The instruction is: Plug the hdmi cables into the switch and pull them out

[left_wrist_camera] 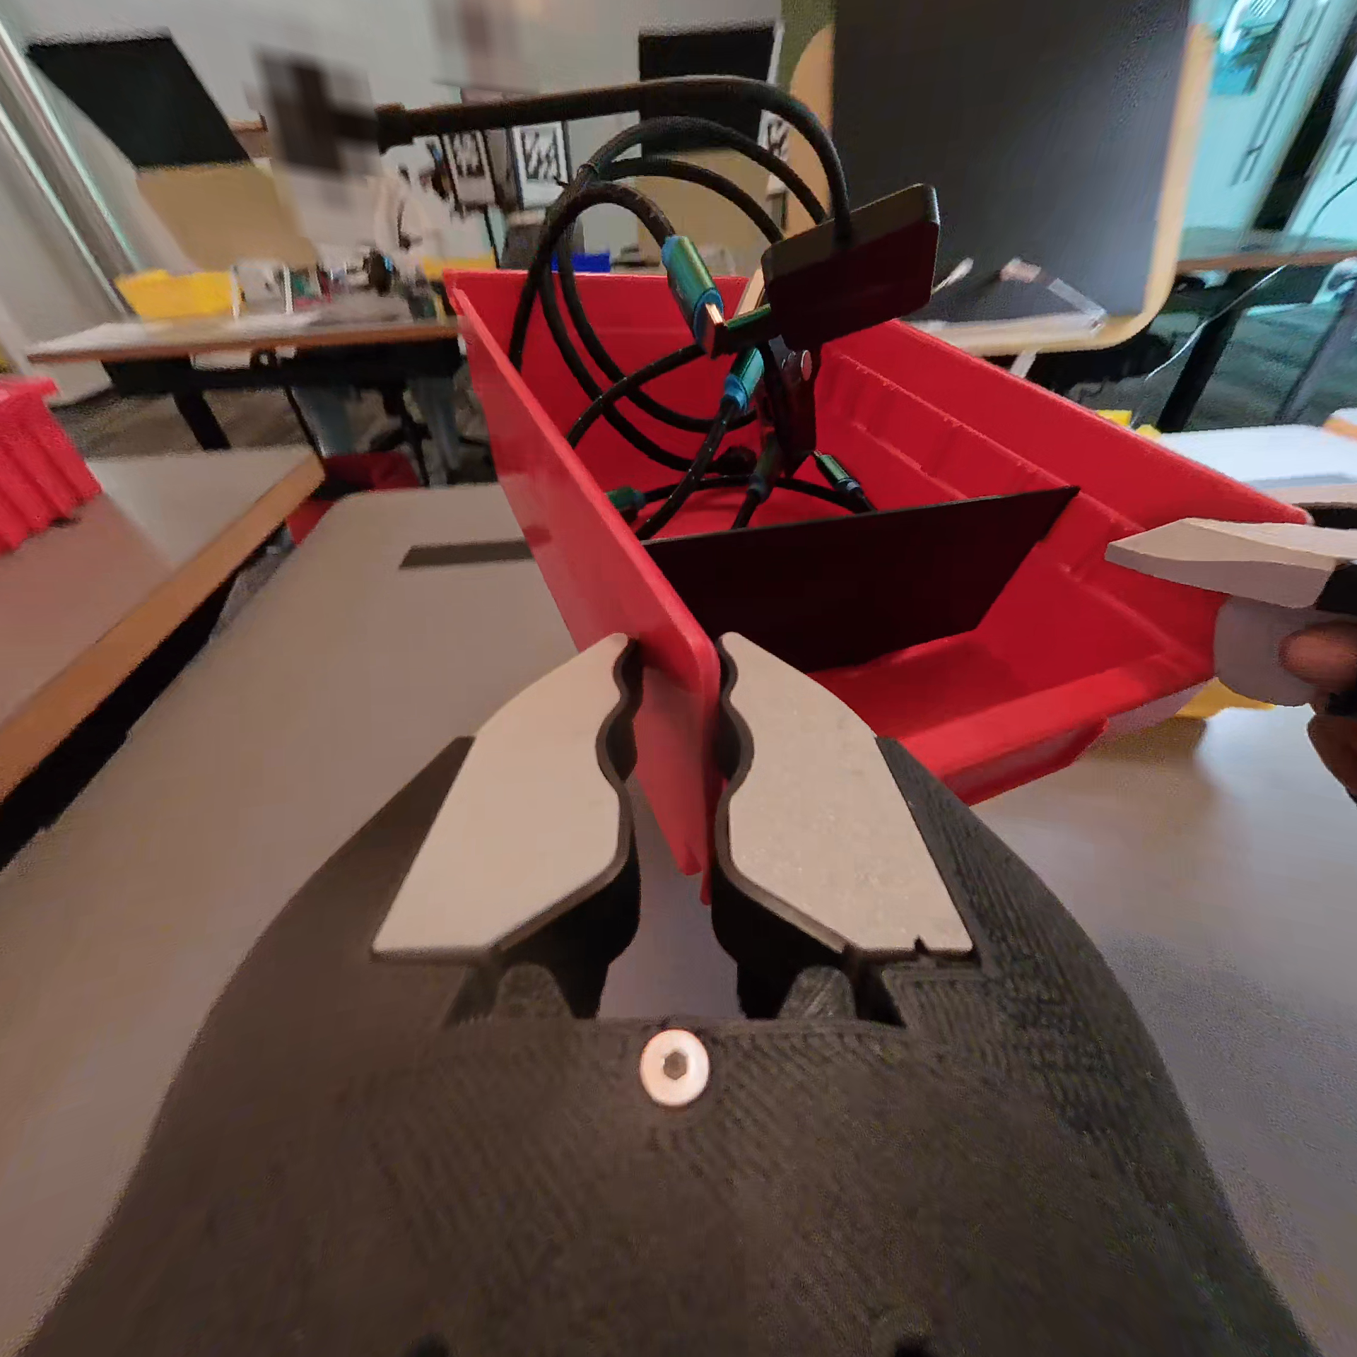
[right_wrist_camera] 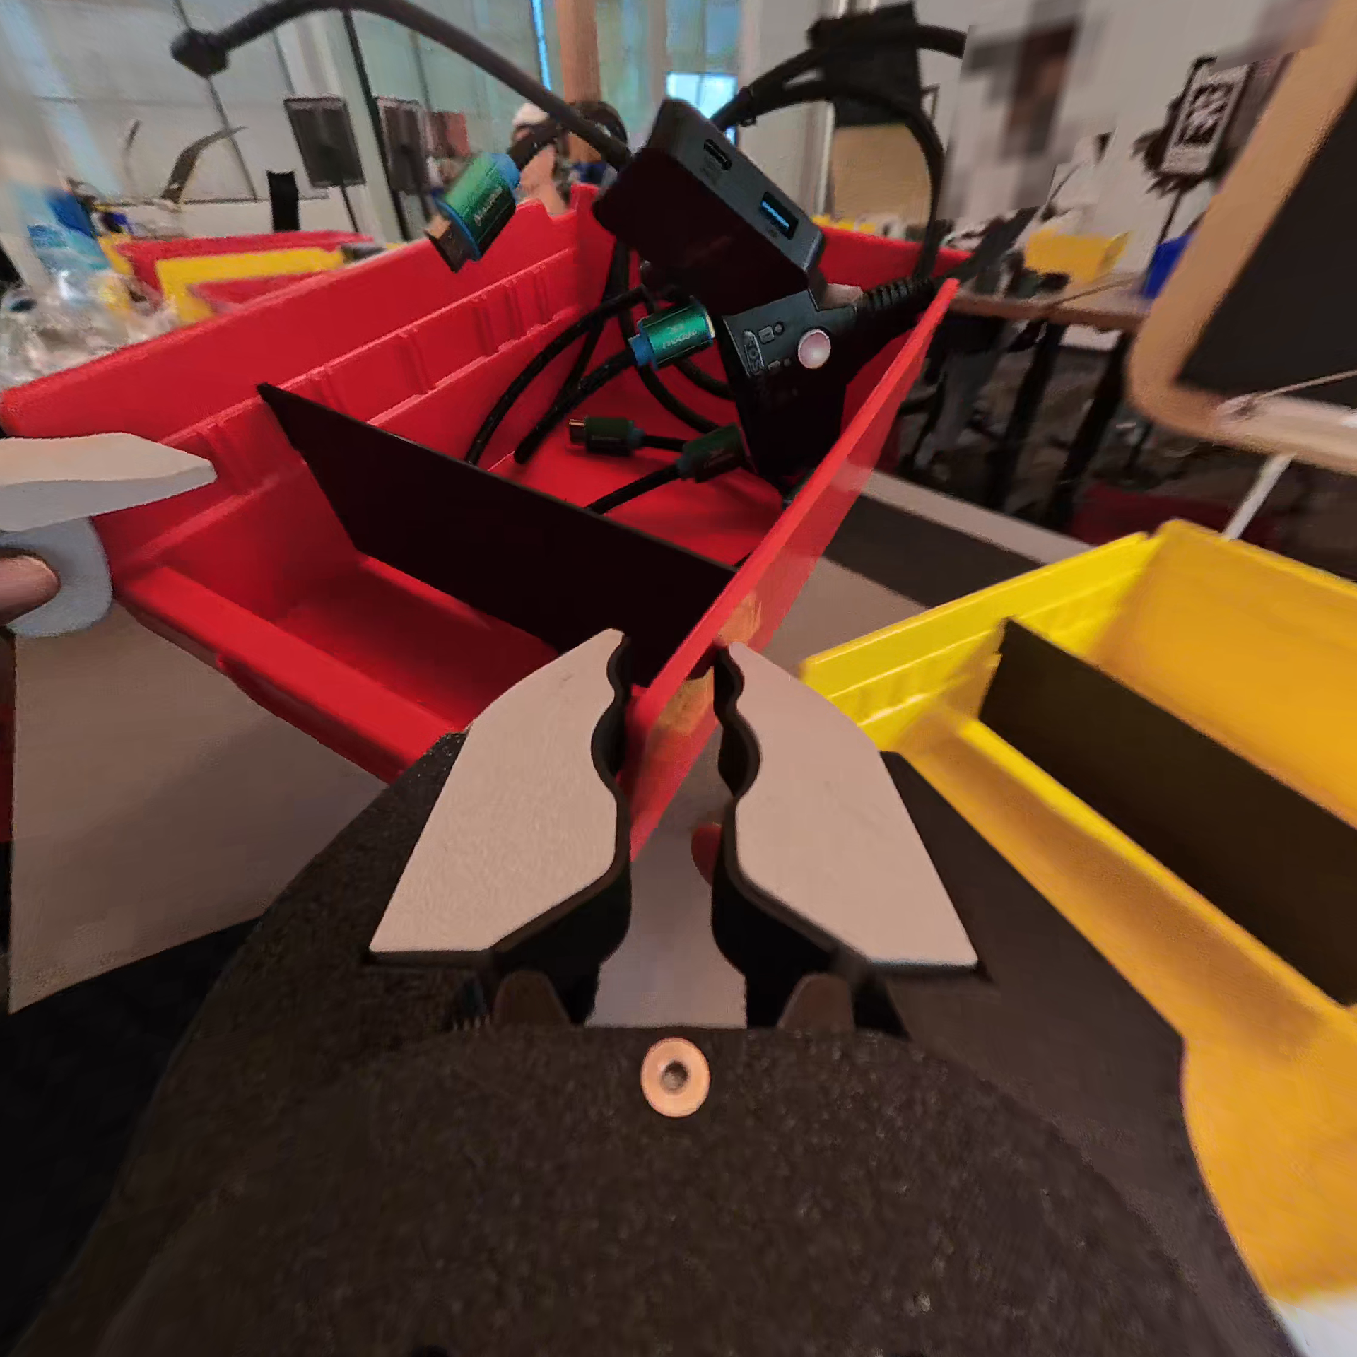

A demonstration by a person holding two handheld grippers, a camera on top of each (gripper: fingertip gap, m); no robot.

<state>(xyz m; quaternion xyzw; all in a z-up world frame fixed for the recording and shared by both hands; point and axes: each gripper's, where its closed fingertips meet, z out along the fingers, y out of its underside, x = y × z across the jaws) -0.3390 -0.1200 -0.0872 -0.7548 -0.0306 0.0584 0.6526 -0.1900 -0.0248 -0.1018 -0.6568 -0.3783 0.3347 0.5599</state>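
A red bin (left_wrist_camera: pixel 587 529) stands on the grey table with a black divider (left_wrist_camera: pixel 859 573) across it. Behind the divider lie several black braided HDMI cables with green-blue plugs (left_wrist_camera: pixel 690 294), a black box with ports (left_wrist_camera: pixel 859 272) and a small black switch with a round button (left_wrist_camera: pixel 797 382). My left gripper (left_wrist_camera: pixel 672 653) is shut on the bin's left wall near its front corner. My right gripper (right_wrist_camera: pixel 672 653) is shut on the bin's right wall (right_wrist_camera: pixel 793 558). The switch (right_wrist_camera: pixel 793 345), the box (right_wrist_camera: pixel 705 220) and the plugs (right_wrist_camera: pixel 672 334) also show in the right wrist view.
A yellow bin (right_wrist_camera: pixel 1101 661) with a black divider stands close to the red bin's right side. The other gripper's finger shows at the frame edge in each view (left_wrist_camera: pixel 1211 558) (right_wrist_camera: pixel 110 470). Cluttered tables stand behind, and a table edge (left_wrist_camera: pixel 147 624) runs on the left. My right fingertips sit around 20 cm from my left ones.
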